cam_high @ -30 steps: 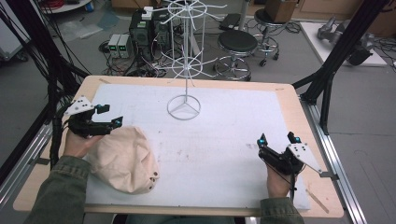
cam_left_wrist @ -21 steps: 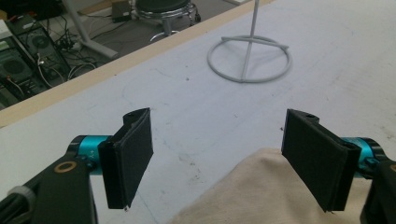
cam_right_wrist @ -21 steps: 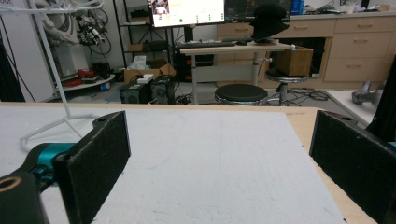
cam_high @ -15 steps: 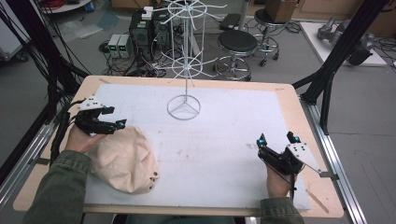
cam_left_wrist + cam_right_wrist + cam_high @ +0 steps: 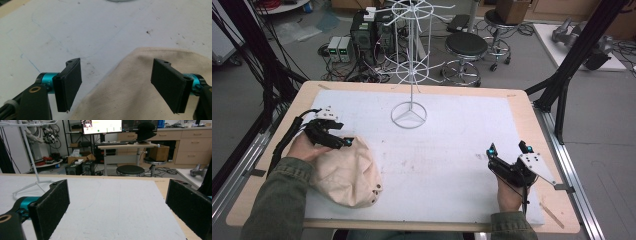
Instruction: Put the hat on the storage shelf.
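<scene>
A beige cap [image 5: 347, 172] lies on the white mat at the front left of the table. My left gripper [image 5: 343, 139] hovers at the cap's far edge, open. In the left gripper view the cap [image 5: 140, 85] lies under and between the two spread jaws of my left gripper [image 5: 117, 85], which grip nothing. My right gripper [image 5: 509, 148] rests open at the front right, apart from the cap. The right gripper [image 5: 117, 202] holds nothing between its wide jaws. A white wire rack [image 5: 410, 60] stands at the middle back of the mat.
The white mat [image 5: 447, 145] covers most of the wooden table [image 5: 522, 97]. The rack's round base [image 5: 409, 115] sits on the mat's far middle. Black frame posts [image 5: 572, 55] flank the table. A stool [image 5: 466, 47] and computer gear stand on the floor behind.
My left gripper has moved right and toward the cap, from the table's left edge to the cap's far rim. The cap and the right gripper have stayed put.
</scene>
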`<state>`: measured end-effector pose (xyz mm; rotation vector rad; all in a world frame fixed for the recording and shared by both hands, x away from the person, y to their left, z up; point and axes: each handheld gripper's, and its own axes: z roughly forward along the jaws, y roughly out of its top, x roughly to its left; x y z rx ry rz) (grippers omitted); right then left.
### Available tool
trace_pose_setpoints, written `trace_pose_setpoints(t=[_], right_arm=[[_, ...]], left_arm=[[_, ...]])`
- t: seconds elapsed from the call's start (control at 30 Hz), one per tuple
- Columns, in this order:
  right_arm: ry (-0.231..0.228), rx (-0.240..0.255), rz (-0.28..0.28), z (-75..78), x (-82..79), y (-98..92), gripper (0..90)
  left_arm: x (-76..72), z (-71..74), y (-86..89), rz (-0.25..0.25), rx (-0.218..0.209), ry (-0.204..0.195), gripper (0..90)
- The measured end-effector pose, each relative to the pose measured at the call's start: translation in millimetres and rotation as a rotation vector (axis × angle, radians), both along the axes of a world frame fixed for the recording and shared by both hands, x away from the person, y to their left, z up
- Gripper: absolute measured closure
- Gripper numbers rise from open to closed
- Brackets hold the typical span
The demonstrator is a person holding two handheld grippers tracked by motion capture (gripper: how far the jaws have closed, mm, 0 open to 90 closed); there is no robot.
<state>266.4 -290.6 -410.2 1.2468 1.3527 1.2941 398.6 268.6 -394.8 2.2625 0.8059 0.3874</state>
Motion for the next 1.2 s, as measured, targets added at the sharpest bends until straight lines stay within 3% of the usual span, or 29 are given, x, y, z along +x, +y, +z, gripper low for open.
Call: trace_pose_setpoints(t=[0.67, 0.8, 0.97, 1.2], right_arm=[[0.001, -0.003, -0.007, 0.1, -0.7, 0.7, 4.4], [0.002, 0.002, -0.009, 0.2, -1.0, 0.6, 4.4], [0.0, 0.006, -0.011, 0.5, -1.4, -0.4, 4.4], [-0.001, 0.013, -0.015, 0.8, -2.2, -1.4, 4.4]], left_arm=[[5.9, -21.4, -10.4, -0.038, 0.087, 0.095, 25.9], [6.7, -26.6, -10.4, -0.045, 0.105, 0.132, 27.5], [6.4, -28.0, -11.6, -0.055, 0.127, 0.125, 29.3], [2.9, -27.8, -12.5, -0.074, 0.167, 0.08, 34.2]])
